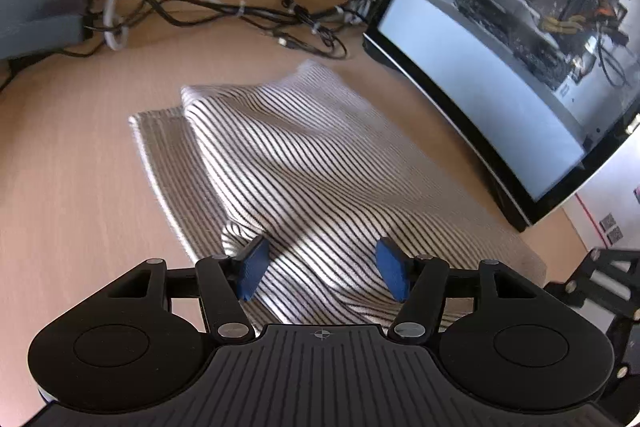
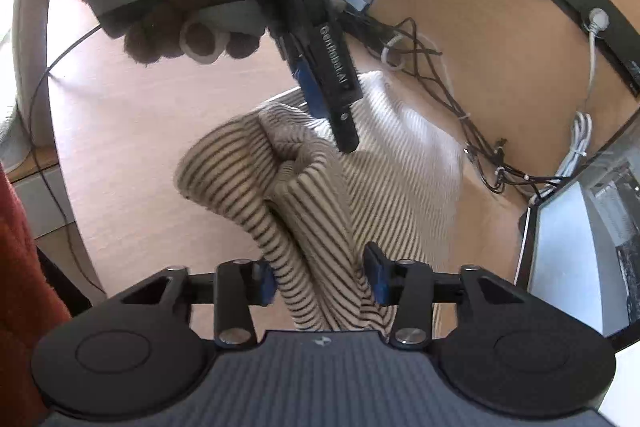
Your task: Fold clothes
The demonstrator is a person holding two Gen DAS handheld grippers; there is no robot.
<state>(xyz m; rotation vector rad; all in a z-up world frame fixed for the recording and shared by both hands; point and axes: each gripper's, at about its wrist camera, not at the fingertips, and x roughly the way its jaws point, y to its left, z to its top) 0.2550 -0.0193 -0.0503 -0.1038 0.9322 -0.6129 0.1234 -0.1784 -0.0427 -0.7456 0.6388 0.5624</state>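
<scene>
Your striped garment (image 1: pixel 304 163) lies partly folded on the bench (image 1: pixel 80 187), one bunched end lifted. Your right gripper (image 2: pixel 320 281) has its jaws apart around that bunch; your left gripper (image 1: pixel 320 269), jaws apart, hovers over the flat part, likely to pin it.

- The striped garment (image 1: pixel 304 163) is soft ribbed knit cloth, matt, cream with thin dark lines.
- The table (image 1: pixel 72 195) looks like pale, smooth wood laminate.
- At 2 o'clock, the computer case panel (image 1: pixel 500 75) is glossy glass.
- The left gripper (image 1: pixel 318 269) is matt black plastic with blue rubbery pads (image 1: pixel 253 269).
</scene>
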